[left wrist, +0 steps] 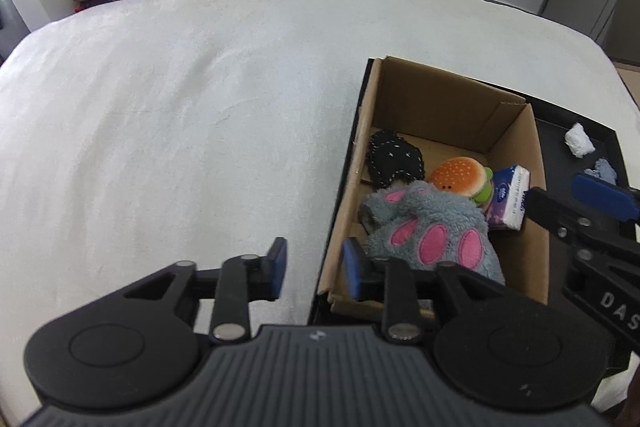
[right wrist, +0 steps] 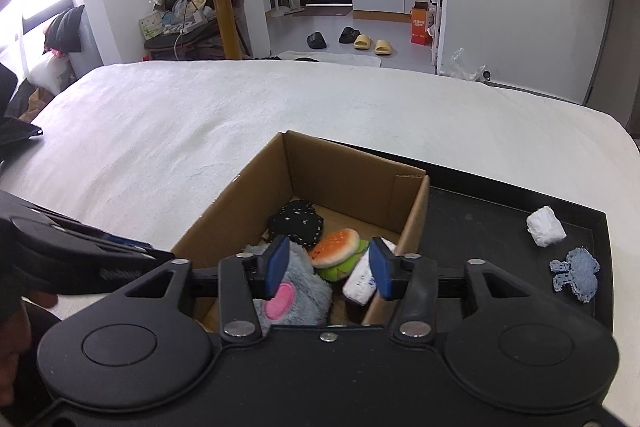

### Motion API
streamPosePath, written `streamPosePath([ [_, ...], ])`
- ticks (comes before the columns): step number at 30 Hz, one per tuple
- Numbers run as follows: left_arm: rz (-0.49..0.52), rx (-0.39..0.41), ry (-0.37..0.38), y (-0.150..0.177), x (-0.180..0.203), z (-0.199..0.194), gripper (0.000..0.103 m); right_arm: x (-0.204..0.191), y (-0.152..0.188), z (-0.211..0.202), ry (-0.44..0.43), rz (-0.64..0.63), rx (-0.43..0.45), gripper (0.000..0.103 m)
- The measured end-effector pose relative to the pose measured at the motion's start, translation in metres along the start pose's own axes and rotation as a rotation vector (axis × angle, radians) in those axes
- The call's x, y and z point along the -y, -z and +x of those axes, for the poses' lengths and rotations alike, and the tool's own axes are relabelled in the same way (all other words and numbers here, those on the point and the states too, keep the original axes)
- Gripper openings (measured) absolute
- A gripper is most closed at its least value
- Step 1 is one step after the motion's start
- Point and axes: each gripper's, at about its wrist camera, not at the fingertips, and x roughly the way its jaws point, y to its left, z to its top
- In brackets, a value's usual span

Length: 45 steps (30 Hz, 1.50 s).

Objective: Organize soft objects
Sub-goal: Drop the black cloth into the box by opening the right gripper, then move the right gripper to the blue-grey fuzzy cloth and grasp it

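Both sets of jaws stand open and empty. In the right wrist view the right gripper (right wrist: 326,273) hangs low at centre frame over the open brown cardboard box (right wrist: 352,175), its blue pads (right wrist: 278,263) parted wide with nothing between them. Seen through the gap are the fluffy grey paw-shaped slipper with pink pads (right wrist: 296,297), the orange-and-green plush hamburger (right wrist: 338,253) and the white-and-purple pack of tissues (right wrist: 360,281), all lying in the box. A black fabric piece with white stitching (right wrist: 298,223) lies further back in it.

In the left wrist view the left gripper (left wrist: 314,269) sits at lower centre, level and pointing forward. Its jaws are parted to either side of the box's near left wall, one pad over the white bed cover (left wrist: 180,107), the other inside the box just beside the slipper.

The sorting appears well advanced, with four soft items boxed. Two remain out on the black tray (right wrist: 480,227) at the right of the right wrist view: a crumpled white cloth wad (right wrist: 545,226) and a small pale-blue knitted piece (right wrist: 576,273), near each other and well apart from the box. The next move likely calls for the right gripper to swing right, drop over one of them and close gently, since both look light and easily pushed.
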Motion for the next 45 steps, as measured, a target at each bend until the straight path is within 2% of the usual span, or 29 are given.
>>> streamPosePath([
  [1,0.009,0.008,-0.005,-0.001,0.003,-0.002,0.041,0.004,0.001,-0.002,0.001,0.005,0.004,0.050],
  [4,0.053,0.020,-0.024,-0.002,0.013,-0.004,0.045,0.018,0.003,-0.007,0.013,0.027,0.021,0.056],
  [7,0.080,0.024,-0.062,-0.002,0.022,-0.004,0.047,0.035,0.007,-0.011,0.027,0.048,0.037,0.061],
  [13,0.116,0.036,-0.132,-0.003,0.034,-0.003,0.051,0.068,0.018,-0.011,0.051,0.091,0.037,0.063],
  [20,0.158,0.063,-0.181,-0.004,0.047,-0.003,0.053,0.099,0.032,-0.012,0.138,0.127,0.074,0.079],
  [25,0.187,0.081,-0.234,-0.003,0.055,-0.001,0.058,0.121,0.044,-0.007,0.174,0.169,0.084,0.080],
  [31,0.199,0.090,-0.270,-0.003,0.061,0.001,0.060,0.141,0.055,0.003,0.211,0.208,0.118,0.080],
  [37,0.183,0.095,-0.311,-0.004,0.063,0.006,0.061,0.155,0.063,0.018,0.305,0.185,0.146,0.080],
  [42,0.215,0.108,-0.366,-0.005,0.075,0.010,0.061,0.170,0.066,0.034,0.324,0.209,0.139,0.080],
  [45,0.221,0.102,-0.399,-0.007,0.079,0.016,0.065,0.175,0.067,0.046,0.342,0.213,0.116,0.078],
])
